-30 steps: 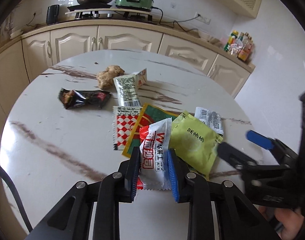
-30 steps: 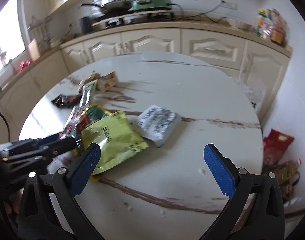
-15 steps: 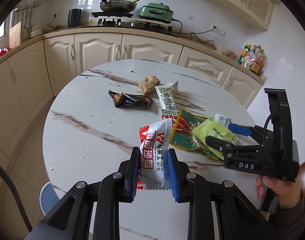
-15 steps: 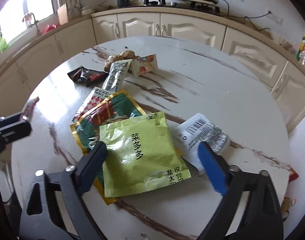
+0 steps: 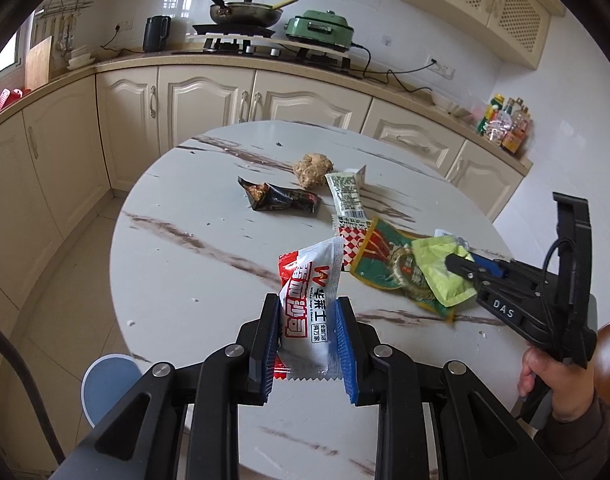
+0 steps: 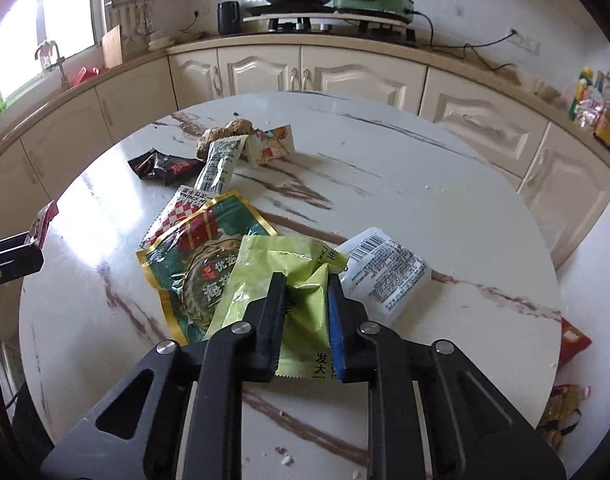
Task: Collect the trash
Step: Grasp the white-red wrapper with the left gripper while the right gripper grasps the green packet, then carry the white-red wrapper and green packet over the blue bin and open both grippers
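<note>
A: Two grippers, each with a wrapper. The left gripper (image 5: 307, 334) has its jaws drawn close on a white and red packet (image 5: 308, 308), which stands upright between the blue pads, lifted clear of the round marble table (image 5: 193, 280) above its near left part.

B: And the right one?

A: The right gripper (image 6: 305, 312) has just been closing, and its jaws now pinch the near edge of a lime-green packet (image 6: 273, 268), crumpling the foil between them. That packet lies on the table, overlapping a green and red wrapper (image 6: 193, 248) to its left.

B: What sits around it?

A: Just right of the jaws lies a clear white pouch with a barcode (image 6: 385, 272), touching the lime packet's far corner. Farther back, a red-checked sachet (image 6: 173, 216) pokes out from under the green and red wrapper, then a long pale sachet (image 6: 219, 164), a black wrapper (image 6: 165, 166) to the left, a lump of ginger (image 6: 225, 132) and a small carton (image 6: 273, 146) at the far end.

B: Whose hand shows?

A: In the left wrist view, the person's right hand (image 5: 553, 376) grips the handle at the right edge.
</note>
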### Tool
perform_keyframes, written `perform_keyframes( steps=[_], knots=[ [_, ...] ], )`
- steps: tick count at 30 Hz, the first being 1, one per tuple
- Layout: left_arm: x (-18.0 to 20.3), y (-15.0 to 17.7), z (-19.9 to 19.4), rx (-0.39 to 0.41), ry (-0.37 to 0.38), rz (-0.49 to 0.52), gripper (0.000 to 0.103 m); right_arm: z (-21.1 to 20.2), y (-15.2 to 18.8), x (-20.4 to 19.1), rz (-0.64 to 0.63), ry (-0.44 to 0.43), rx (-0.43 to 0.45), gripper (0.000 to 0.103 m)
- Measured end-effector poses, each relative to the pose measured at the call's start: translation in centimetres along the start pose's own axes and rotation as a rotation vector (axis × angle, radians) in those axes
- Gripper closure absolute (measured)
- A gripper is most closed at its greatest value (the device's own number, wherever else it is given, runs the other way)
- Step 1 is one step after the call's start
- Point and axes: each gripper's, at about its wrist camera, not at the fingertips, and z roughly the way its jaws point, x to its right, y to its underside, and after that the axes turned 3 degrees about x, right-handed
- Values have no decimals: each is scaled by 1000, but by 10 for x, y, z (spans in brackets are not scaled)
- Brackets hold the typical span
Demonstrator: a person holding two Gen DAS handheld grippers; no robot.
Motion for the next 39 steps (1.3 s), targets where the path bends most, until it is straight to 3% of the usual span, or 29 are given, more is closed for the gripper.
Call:
perform_keyframes(
  steps=[5,11,17,21,27,31,34,39],
  knots=[
    [-9,-3,-19,30,14,-19,80,-24,-6,0,24,30,63,93],
    [-27,1,-51,76,20,-35,80,-63,-25,-11,48,67,156,94],
    [-71,16,-86,111,-28,-85,80,-87,-49,-87,-50,-60,226,94],
    [-117,31,-111,120,-95,-140,80,-79,-61,-174,-140,-205,240,94],
    [-196,63,-131,81,-209,-251,80,-32,-58,-306,-267,-376,180,93],
    [-257,99,-111,-22,-298,-357,80,26,-36,-377,-353,-403,90,93],
    [-293,124,-87,-96,-335,-435,80,74,-14,-410,-402,-387,15,93],
    [-341,154,-40,-206,-340,-530,80,181,38,-444,-403,-384,-214,93]
  ],
)
